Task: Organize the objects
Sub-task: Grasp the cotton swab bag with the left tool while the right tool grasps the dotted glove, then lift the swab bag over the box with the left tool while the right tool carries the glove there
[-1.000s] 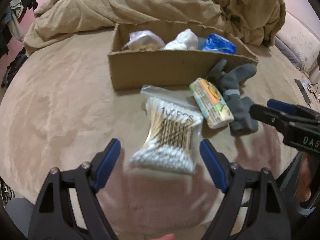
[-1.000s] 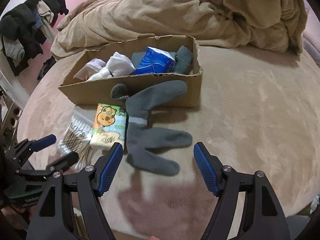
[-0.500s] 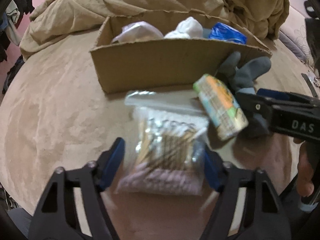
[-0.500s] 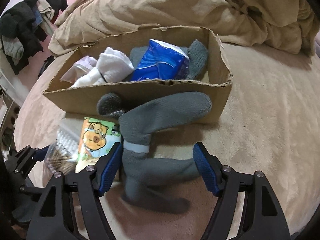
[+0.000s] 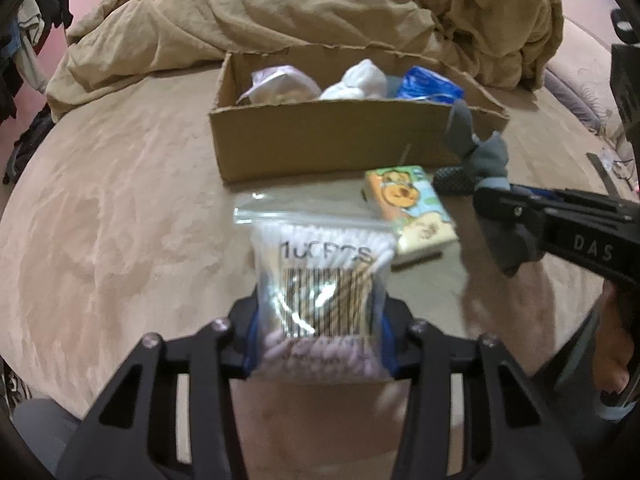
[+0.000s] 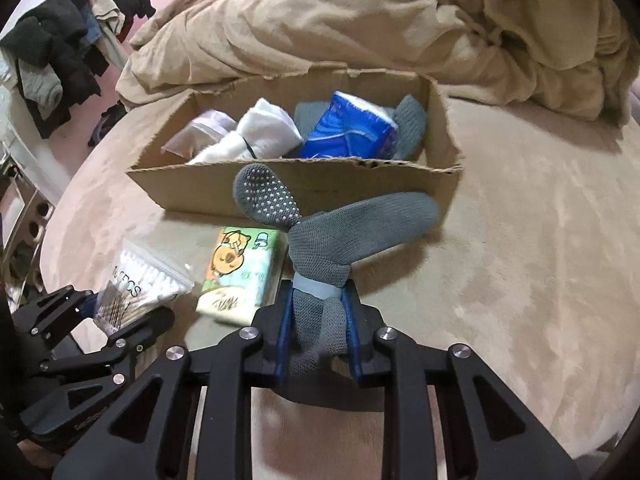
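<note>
Left gripper (image 5: 318, 340) has its fingers closed on the bag of cotton swabs (image 5: 322, 276), pinching the lower end w/ the zip top pointing toward the cardboard box (image 5: 332, 144). In the right cam that same bag (image 6: 138, 288) looks tilted up off the bed (image 6: 540, 240), tho hard to say how much. Right gripper (image 6: 318, 332) is clamped on the gray socks (image 6: 332, 240), fingers narrow around the middle near the light blue band; one end w/ grip dots sticks up in front of the box wall, the other flops right. Tissue pack (image 6: 240, 276) w/ the cartoon bear lies flat on the bed btwn the swabs and socks, just in front of the box. Inside the box: blue packet (image 6: 348, 128), white cloth (image 6: 260, 132), more gray stuff. Tan blanket (image 6: 360, 20) is bunched up behind the box.
</note>
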`<action>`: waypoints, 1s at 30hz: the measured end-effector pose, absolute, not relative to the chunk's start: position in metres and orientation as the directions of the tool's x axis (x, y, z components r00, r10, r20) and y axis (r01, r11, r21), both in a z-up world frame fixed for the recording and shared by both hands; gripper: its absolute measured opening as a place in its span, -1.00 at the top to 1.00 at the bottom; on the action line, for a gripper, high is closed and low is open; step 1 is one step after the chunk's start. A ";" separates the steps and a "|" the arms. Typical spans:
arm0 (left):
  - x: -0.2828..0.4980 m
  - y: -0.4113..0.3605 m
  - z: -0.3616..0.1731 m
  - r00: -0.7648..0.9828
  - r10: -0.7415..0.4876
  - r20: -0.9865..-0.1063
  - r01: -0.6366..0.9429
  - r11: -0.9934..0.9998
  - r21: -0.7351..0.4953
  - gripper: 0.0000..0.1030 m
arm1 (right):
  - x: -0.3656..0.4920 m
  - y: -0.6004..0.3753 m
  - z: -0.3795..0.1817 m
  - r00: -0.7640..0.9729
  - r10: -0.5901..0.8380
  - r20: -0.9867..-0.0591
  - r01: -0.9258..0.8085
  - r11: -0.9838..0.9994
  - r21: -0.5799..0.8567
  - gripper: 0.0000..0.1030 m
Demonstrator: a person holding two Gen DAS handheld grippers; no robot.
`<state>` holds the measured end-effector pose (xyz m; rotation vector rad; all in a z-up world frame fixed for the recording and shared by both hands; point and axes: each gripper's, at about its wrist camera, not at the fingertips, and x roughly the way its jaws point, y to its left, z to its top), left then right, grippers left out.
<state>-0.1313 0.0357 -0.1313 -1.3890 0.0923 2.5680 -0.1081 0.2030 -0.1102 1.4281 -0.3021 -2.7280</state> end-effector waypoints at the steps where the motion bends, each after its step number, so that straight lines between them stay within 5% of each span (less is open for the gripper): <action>1: -0.126 0.036 -0.128 -0.529 0.170 -0.831 -0.226 -0.973 -0.055 0.10 | -0.103 0.204 -0.106 -0.577 -0.128 -0.807 -0.051 -0.980 0.192 0.53; 30: -0.025 0.017 0.006 -0.689 0.216 -0.692 -0.260 -0.965 -0.042 0.10 | 0.010 0.204 0.017 -0.731 -0.091 -0.676 -0.055 -0.980 0.191 0.52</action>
